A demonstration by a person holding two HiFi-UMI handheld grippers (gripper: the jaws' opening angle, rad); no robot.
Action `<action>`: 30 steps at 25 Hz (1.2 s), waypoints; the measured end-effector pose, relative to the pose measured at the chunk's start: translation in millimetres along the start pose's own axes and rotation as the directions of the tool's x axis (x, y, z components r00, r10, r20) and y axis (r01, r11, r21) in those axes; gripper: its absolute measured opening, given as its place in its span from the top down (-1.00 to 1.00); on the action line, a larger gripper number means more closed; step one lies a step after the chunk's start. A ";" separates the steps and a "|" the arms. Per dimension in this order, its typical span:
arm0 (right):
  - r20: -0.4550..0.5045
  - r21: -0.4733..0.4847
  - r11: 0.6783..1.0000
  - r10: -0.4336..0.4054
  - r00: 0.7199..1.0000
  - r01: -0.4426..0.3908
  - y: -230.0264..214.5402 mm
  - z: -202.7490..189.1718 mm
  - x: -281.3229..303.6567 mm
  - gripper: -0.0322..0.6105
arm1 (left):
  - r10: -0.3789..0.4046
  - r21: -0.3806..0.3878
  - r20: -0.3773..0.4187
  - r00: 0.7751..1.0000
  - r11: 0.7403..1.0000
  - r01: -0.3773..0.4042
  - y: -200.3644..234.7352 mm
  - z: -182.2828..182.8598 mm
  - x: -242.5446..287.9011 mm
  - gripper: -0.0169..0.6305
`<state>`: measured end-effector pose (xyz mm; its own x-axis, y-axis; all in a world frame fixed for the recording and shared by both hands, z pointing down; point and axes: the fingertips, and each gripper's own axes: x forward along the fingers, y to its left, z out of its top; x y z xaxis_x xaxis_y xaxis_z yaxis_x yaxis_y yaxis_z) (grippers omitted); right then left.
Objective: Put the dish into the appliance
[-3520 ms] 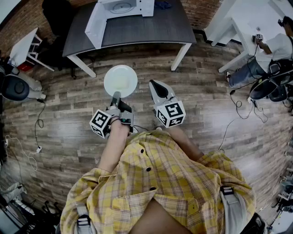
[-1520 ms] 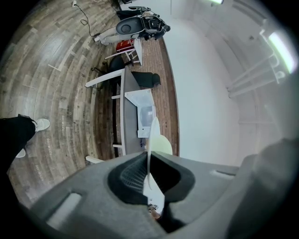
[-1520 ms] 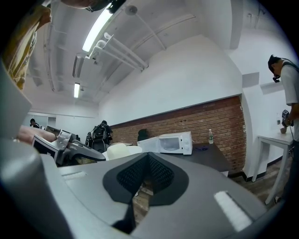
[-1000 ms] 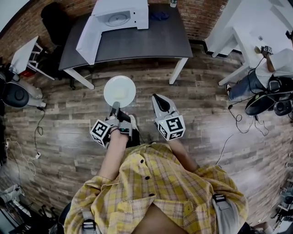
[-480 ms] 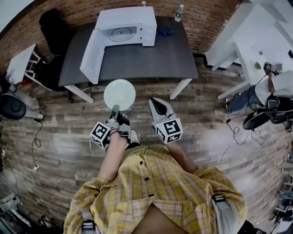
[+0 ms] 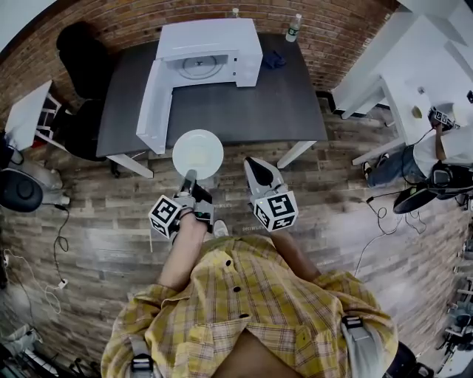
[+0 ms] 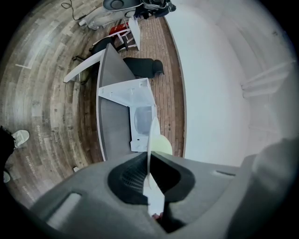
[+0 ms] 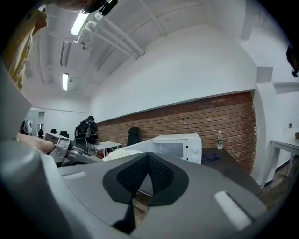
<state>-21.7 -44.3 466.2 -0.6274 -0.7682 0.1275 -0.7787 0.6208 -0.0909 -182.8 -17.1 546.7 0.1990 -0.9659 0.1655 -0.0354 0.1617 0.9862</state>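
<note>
A: Closest to the cam first, pls.
B: Yellow plaid shirt (image 6: 251,310) fills the bottom of the head view, both forearms out front. A white shoe (image 6: 220,228) shows on the wood floor (image 6: 89,221) btwn the arms.
A: Grippers?
B: The left gripper (image 6: 189,178) has its jaws nearly together, pinching the near rim of the dish (image 6: 198,153). The left gripper view shows that rim edge-on btwn the pads, clamped. The right gripper (image 6: 252,165) has its jaws closed tip to tip w/ nothing btwn them. It's just beside the dish, on its right, not touching.
A: Dish itself?
B: White round plate, held approx level in the air, out ahead of the left gripper. From above it overlaps the front edge of the dark table (image 6: 251,103), right by the end of the open door (image 6: 151,100).
A: The appliance?
B: White microwave (image 6: 222,44) at the back of the table. Door swung wide to the left, cavity open, turntable (image 6: 199,68) visible inside. Dish is outside it, short of the cavity.
A: Anything else up there?
B: Blue cloth (image 6: 274,59) just right of the microwave, clear bottle (image 6: 294,28) at the back edge. Brick wall (image 6: 118,22) behind. Black chair (image 6: 80,52) left of the table. Far right, a white desk (image 6: 399,66) w/ another person (image 6: 436,151) beside it.
</note>
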 end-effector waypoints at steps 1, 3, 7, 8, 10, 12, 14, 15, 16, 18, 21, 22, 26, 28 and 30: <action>0.004 0.001 1.000 -0.009 1.000 0.009 -1.0 1.4 5.8 0.89 | -0.001 0.001 -0.006 1.000 1.000 0.001 -1.5 4.5 5.1 0.92; 0.011 0.002 1.000 -0.024 1.000 0.024 -3.5 3.6 17.1 0.89 | -0.003 0.003 -0.018 1.000 1.000 0.004 -4.3 12.8 15.1 0.92; 0.015 0.018 0.998 -0.058 0.998 0.058 -10.0 7.0 30.9 0.89 | -0.005 0.005 -0.046 0.999 1.000 0.006 -8.4 21.3 29.3 0.92; 0.016 0.018 0.998 -0.065 0.998 0.065 -10.7 8.7 33.9 0.89 | -0.006 0.005 -0.053 0.999 1.000 0.006 -9.1 23.3 32.0 0.92; 0.018 0.013 0.997 -0.074 0.997 0.074 -11.2 12.8 40.1 0.89 | -0.007 0.006 -0.065 0.998 1.000 0.007 -10.3 27.4 37.7 0.92; 0.019 0.005 0.997 -0.080 0.997 0.079 -11.5 16.5 44.3 0.89 | -0.004 0.004 -0.074 0.997 1.000 0.004 -9.5 30.0 42.4 0.92; 0.022 -0.002 0.997 -0.083 0.996 0.083 -11.9 19.4 46.7 0.89 | 0.003 0.005 -0.082 0.997 1.000 -0.002 -7.5 31.8 45.8 0.92; 0.023 -0.004 0.996 -0.085 0.996 0.085 -12.7 20.4 48.4 0.89 | 0.005 0.006 -0.084 0.996 1.000 -0.004 -7.0 33.2 48.0 0.92; 0.024 -0.005 0.996 -0.088 0.996 0.088 -14.1 21.2 50.7 0.89 | 0.006 0.008 -0.084 0.996 1.000 -0.005 -7.1 34.9 51.1 0.92; 0.019 -0.004 0.996 -0.090 0.996 0.090 -18.1 20.8 55.7 0.89 | 0.004 0.009 -0.082 0.997 1.000 -0.003 -8.3 37.0 57.8 0.92; 0.009 0.001 0.996 -0.085 0.996 0.085 -25.2 15.6 63.5 0.89 | 0.002 0.011 -0.084 0.997 1.000 -0.001 -8.6 35.4 65.7 0.92; 0.009 0.004 0.997 -0.083 0.997 0.083 -28.2 14.3 66.7 0.89 | 0.002 0.014 -0.083 0.997 1.000 -0.001 -7.7 35.2 68.7 0.92; 0.016 0.005 0.997 -0.075 0.997 0.074 -42.0 11.7 82.7 0.89 | -0.003 0.019 -0.066 0.998 1.000 0.004 -4.8 38.5 86.5 0.92; 0.013 0.002 0.998 -0.065 0.998 0.065 -48.7 10.1 92.7 0.89 | -0.006 0.018 -0.054 0.999 1.000 0.007 -5.8 40.9 98.2 0.92; 0.010 -0.001 0.998 -0.057 0.998 0.057 -57.2 10.6 101.7 0.89 | -0.006 0.020 -0.050 0.999 1.000 0.007 -8.5 40.9 110.3 0.92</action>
<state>-41.1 -159.6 473.9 -0.5822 -0.8038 0.1221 -0.8130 0.5763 -0.0828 -200.6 -133.3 556.5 0.2480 -0.9556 0.1592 -0.0538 0.1505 0.9871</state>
